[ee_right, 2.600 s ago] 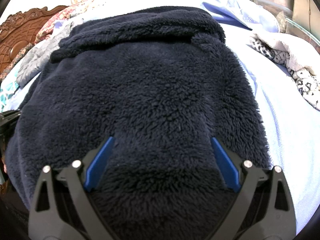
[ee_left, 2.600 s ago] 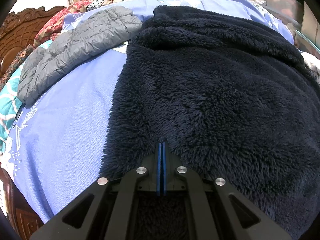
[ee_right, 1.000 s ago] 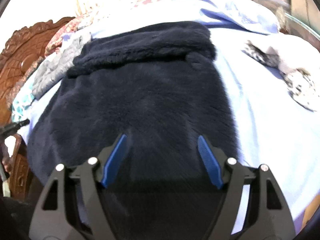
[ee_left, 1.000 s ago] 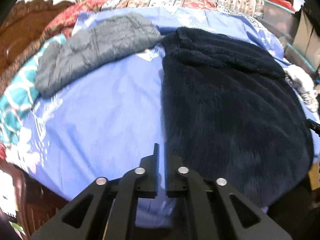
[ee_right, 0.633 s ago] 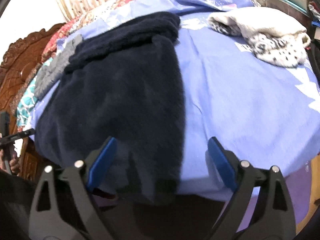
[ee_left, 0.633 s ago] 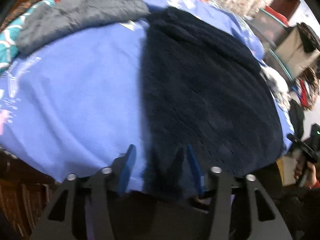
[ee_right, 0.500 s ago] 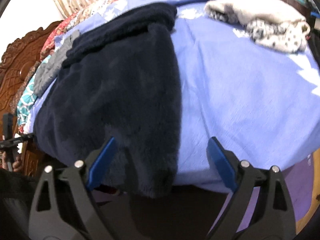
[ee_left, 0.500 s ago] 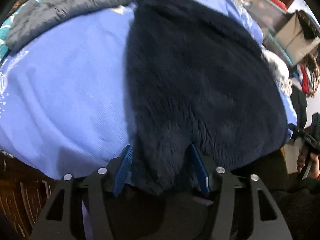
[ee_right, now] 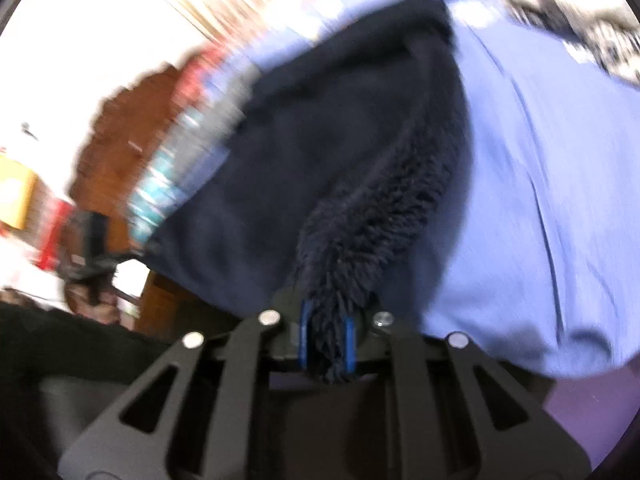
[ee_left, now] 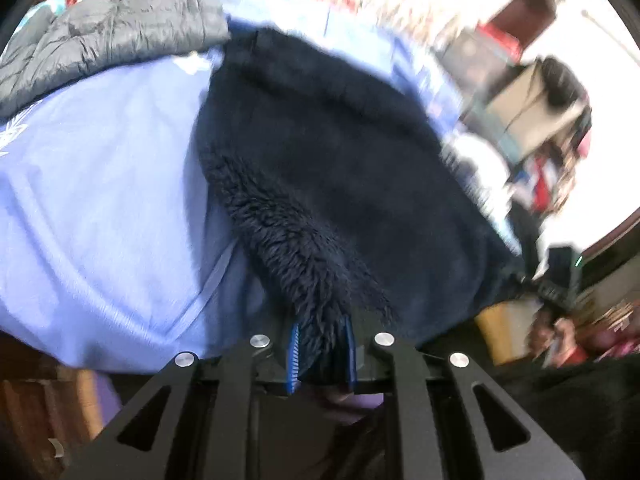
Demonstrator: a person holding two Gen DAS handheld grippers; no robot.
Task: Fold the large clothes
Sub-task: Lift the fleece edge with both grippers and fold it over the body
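Note:
A large dark navy fleece garment lies on a bed with a light blue sheet. My left gripper is shut on the garment's near left corner at the bed's front edge, with fleece bunched between its blue pads. The garment also shows in the right wrist view. My right gripper is shut on its near right corner, with fleece between the pads. Both views are blurred by motion.
A grey quilted jacket lies at the far left of the bed. A white, black-spotted garment lies at the far right. A carved wooden headboard stands on the left. Boxes and clutter stand beyond the bed's right side.
Both grippers were open over the garment's near hem. Both have dropped to the bed's front edge and closed on the garment's near corners.

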